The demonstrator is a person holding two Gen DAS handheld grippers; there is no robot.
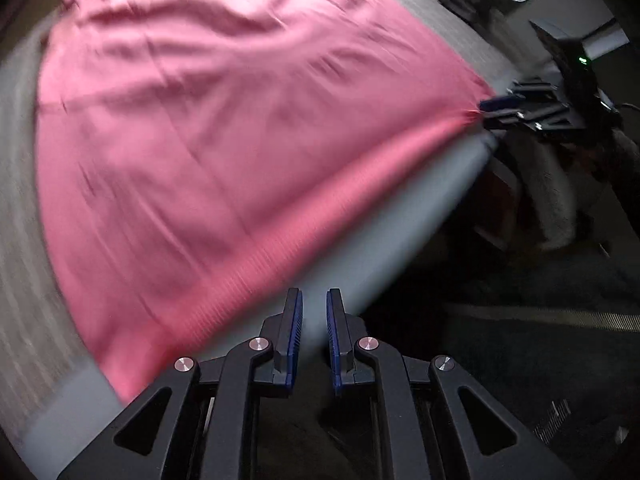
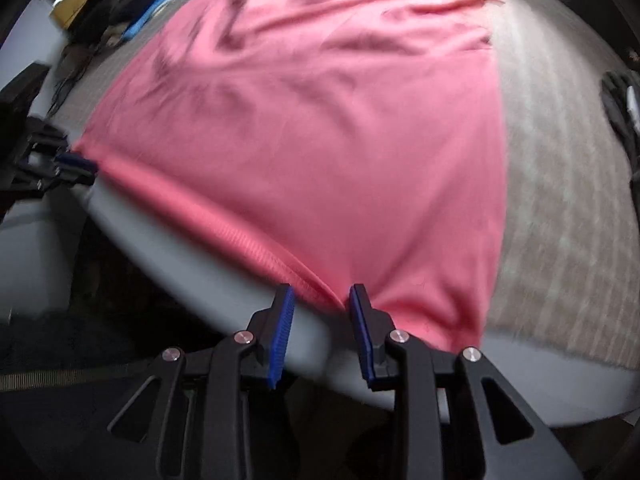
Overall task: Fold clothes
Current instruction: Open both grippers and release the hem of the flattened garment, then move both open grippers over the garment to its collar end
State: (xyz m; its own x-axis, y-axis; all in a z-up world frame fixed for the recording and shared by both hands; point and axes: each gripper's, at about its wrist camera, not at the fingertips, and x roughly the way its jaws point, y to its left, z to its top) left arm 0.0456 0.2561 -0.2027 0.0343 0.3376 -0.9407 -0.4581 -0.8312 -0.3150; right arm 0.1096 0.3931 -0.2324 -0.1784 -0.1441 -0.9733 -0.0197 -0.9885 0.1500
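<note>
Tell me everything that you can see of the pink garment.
The pink garment is soft knit with a ribbed hem, spread flat but wrinkled on the grey table. Its hem follows the near edge. One hem corner bunches at the right claw; the other lies beside the left claw. Motion blurs details.

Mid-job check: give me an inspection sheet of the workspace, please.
Surface: grey table with a pale striped top and a rounded near edge.
Job's things: pink shirt spread flat and wrinkled, hem along the near edge, not yet folded.
Clutter: blue and yellow items and dark items at the table's sides, too blurred to name.
Grippers: left tongs narrowly open with nothing between them; right tongs wide open at the hem.
Cables: thin dark cables on the far left side.
Surroundings: dark floor below the edge.
</note>
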